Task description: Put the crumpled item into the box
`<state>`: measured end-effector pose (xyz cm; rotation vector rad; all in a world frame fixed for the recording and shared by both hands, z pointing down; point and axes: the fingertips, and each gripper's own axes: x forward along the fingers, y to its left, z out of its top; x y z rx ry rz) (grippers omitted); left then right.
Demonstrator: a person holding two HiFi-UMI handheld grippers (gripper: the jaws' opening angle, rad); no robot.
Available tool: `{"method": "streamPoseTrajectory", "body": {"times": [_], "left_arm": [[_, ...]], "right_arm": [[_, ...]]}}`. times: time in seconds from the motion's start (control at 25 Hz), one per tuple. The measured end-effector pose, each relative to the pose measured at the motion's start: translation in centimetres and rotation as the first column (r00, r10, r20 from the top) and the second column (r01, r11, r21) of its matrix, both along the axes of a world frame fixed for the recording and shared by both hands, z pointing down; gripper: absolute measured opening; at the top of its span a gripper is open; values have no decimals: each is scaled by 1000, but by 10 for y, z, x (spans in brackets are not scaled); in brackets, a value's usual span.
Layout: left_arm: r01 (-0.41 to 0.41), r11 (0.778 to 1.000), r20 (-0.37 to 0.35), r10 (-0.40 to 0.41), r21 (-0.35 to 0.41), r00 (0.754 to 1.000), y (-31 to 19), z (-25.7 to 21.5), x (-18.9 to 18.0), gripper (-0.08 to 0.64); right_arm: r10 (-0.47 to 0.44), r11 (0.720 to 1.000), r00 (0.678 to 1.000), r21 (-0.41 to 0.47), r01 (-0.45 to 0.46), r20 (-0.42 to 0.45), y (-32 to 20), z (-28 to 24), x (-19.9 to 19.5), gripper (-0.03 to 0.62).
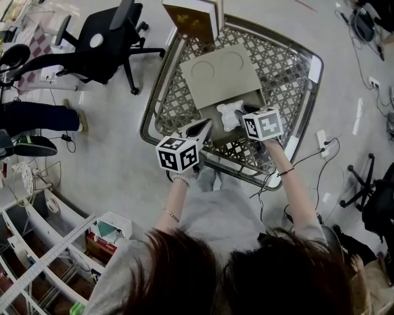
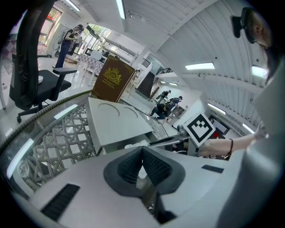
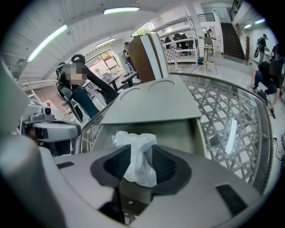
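Note:
The crumpled item is a white tissue. It sits between the pads of my right gripper, which touch it on both sides. It hangs above the open near end of the grey box. The box's lid, with two round marks, is slid back toward the far side. My left gripper hovers at the box's near left corner, jaws together and nothing between them. The box lies just ahead of it.
The box rests on a glass table with a lattice underside and a metal rim. A brown upright box stands at the table's far edge. A black office chair is on the floor to the left, and shelving lower left.

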<state>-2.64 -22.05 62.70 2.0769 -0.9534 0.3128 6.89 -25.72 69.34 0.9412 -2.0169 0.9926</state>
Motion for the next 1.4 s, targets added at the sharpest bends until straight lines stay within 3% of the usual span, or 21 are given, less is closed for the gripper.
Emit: {"method": "streamPoseTrajectory", "body": {"times": [0.28, 0.56, 0.76, 1.4], "left_arm": [[-8, 1000, 3, 7, 27, 1000, -2, -10, -1, 17], [-26, 998, 6, 26, 60, 1000, -6, -24, -1, 17], [-48, 994, 9, 47, 102, 999, -6, -41, 0, 17], [-46, 965, -7, 49, 260, 999, -7, -111, -8, 17]], "right_arm": [[4, 997, 999, 83, -7, 38, -4, -22, 1, 143], [0, 989, 998, 149, -10, 64, -1, -45, 2, 57], [7, 978, 996, 206, -26, 90, 5, -69, 4, 31], [52, 888, 976, 438, -143, 213, 10, -168, 16, 23]]}}
